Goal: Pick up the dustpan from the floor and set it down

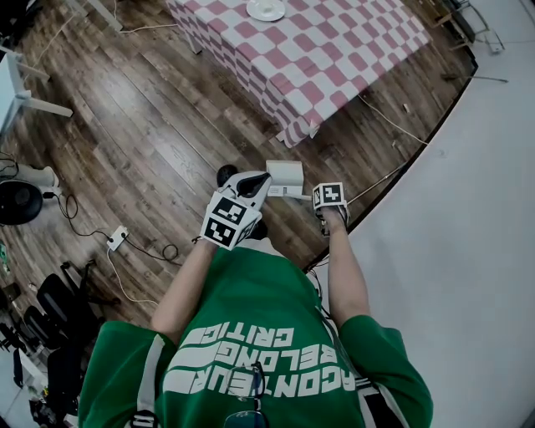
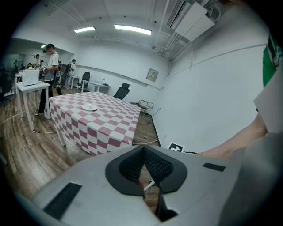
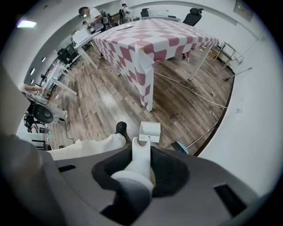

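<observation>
The dustpan (image 1: pixel 285 177) is white and sits low on the wooden floor (image 1: pixel 150 125), just off the corner of the checked surface (image 1: pixel 318 50) and close to the person's black shoe (image 3: pixel 120 128). Its handle (image 3: pixel 140 162) rises from the pan straight toward the right claw (image 3: pixel 143 150).

In the right gripper view the handle runs up between the two dark pads, and they pinch it from both sides. This claw points down at the floor, its marker cube (image 1: pixel 329 196) facing up in the head view.

The left claw (image 2: pixel 143 150) hangs just beside the dustpan on its left in the head view, tilted forward and down. Its pads are pressed together at the tips with nothing between them. Only floor and a thin white strip show through the slit behind the tips.

A white plate (image 1: pixel 266 9) lies on the surface. A pale wall (image 1: pixel 468 209) meets the floor to the right of the dustpan, with a thin cable along the floor near it. The person wears a green shirt (image 1: pixel 251 334).
</observation>
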`<action>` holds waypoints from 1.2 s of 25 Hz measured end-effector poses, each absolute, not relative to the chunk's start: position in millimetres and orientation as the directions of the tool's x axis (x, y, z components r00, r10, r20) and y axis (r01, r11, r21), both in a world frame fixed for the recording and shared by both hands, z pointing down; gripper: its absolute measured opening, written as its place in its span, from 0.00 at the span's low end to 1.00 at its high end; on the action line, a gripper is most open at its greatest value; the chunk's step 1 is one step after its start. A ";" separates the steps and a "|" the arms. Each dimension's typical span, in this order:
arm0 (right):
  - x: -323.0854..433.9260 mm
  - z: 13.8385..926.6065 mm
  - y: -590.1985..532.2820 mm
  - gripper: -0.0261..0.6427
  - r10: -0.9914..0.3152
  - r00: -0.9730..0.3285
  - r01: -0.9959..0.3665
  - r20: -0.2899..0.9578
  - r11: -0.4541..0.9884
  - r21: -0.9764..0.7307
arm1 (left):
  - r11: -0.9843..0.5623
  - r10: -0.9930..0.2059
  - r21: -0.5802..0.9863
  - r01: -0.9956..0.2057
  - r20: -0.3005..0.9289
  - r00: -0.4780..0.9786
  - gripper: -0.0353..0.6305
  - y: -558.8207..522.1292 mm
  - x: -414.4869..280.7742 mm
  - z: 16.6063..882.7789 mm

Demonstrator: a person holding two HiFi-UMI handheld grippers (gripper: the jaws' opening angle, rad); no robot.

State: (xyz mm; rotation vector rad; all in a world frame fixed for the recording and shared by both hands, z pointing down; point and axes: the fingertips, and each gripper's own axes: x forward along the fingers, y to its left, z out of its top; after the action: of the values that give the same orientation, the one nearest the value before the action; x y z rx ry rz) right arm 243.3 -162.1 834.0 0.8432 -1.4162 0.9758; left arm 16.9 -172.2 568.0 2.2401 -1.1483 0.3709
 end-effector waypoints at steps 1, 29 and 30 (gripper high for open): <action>243.3 834.1 -162.9 0.21 0.043 -0.074 -0.915 0.996 0.394 -0.085 | -0.447 -0.646 0.377 -0.811 0.491 0.584 0.04 -174.0 15.7 568.8; 242.2 834.0 -141.6 0.20 0.002 -0.025 -0.920 1.000 0.391 -0.023 | -0.337 -0.700 0.399 -0.853 0.500 0.510 0.04 -170.4 -10.4 572.2; 242.8 833.7 -138.7 0.20 -0.004 -0.026 -0.919 1.000 0.393 -0.022 | -0.333 -0.703 0.399 -0.855 0.499 0.506 0.04 -169.0 -12.3 571.4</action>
State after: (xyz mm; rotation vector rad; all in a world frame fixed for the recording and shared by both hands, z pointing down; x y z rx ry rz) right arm 242.8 -138.7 833.7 0.9010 -1.3977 0.9192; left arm -12.3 -169.0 571.4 2.1249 -1.2690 0.3133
